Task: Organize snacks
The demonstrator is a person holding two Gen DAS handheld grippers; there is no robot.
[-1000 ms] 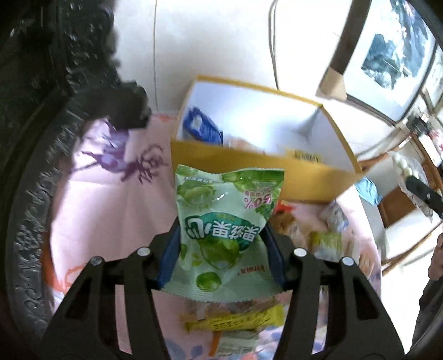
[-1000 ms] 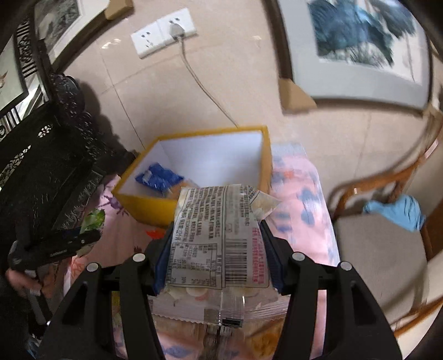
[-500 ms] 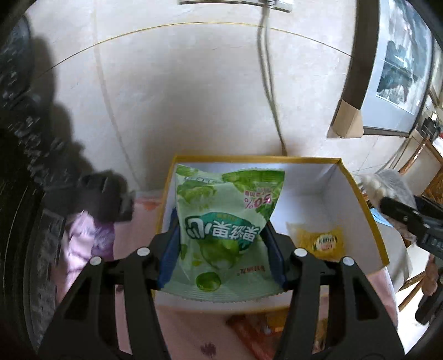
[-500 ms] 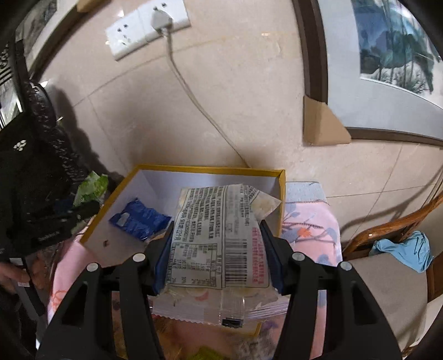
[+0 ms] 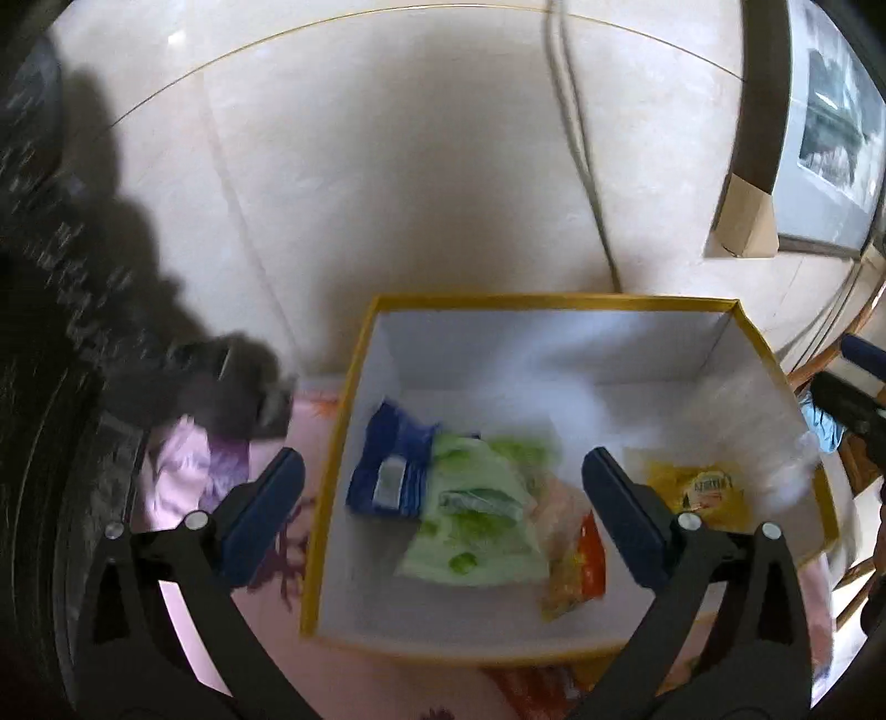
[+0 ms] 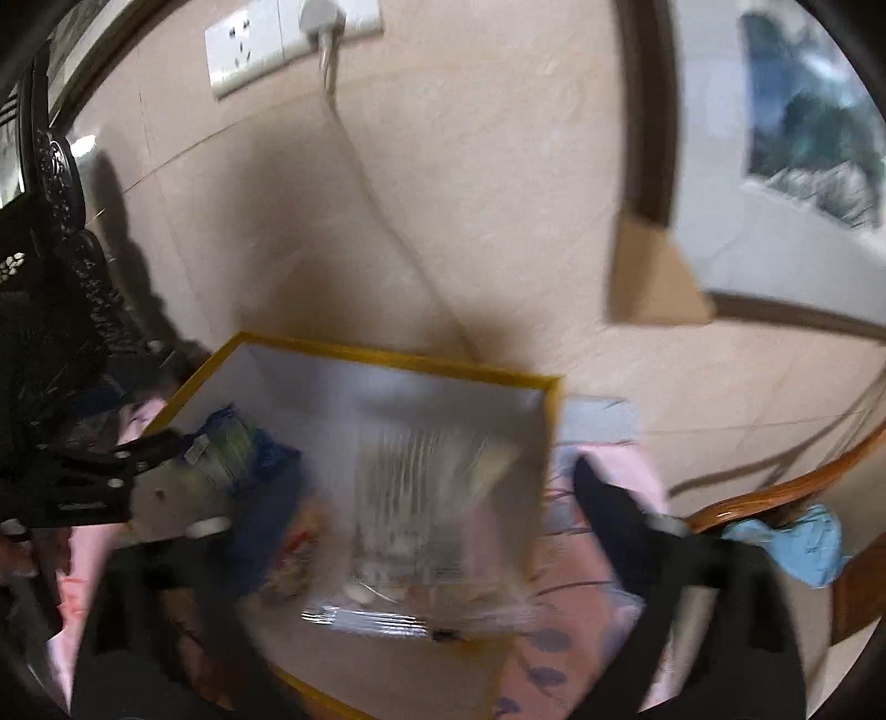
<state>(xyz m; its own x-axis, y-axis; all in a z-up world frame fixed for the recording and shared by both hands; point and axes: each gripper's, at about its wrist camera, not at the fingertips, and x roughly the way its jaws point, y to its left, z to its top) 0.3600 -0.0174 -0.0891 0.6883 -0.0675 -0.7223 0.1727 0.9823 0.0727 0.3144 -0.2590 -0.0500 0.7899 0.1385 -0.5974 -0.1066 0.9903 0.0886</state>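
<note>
A yellow-rimmed box (image 5: pixel 339 443) with a white inside stands against the wall. My left gripper (image 5: pixel 443 520) is open above it. A green snack bag (image 5: pixel 476 515) lies blurred in the box below the fingers, beside a blue packet (image 5: pixel 390 471), an orange packet (image 5: pixel 576 559) and a yellow packet (image 5: pixel 703 487). In the right wrist view my right gripper (image 6: pixel 421 531) is open over the same box (image 6: pixel 387 360). A clear packet with a printed label (image 6: pixel 421 515) is blurred between the spread fingers, apart from both.
The box sits on a pink patterned cloth (image 5: pixel 183 476). Dark carved furniture (image 5: pixel 39 332) stands at the left. A cable (image 6: pixel 376 183) runs down the wall from a socket (image 6: pixel 288 39). A wooden chair with a blue cloth (image 6: pixel 797 543) is at the right.
Both grippers have opened. The green bag has dropped from the left gripper into the box. The clear labelled packet has left the right gripper's fingers over the box.
</note>
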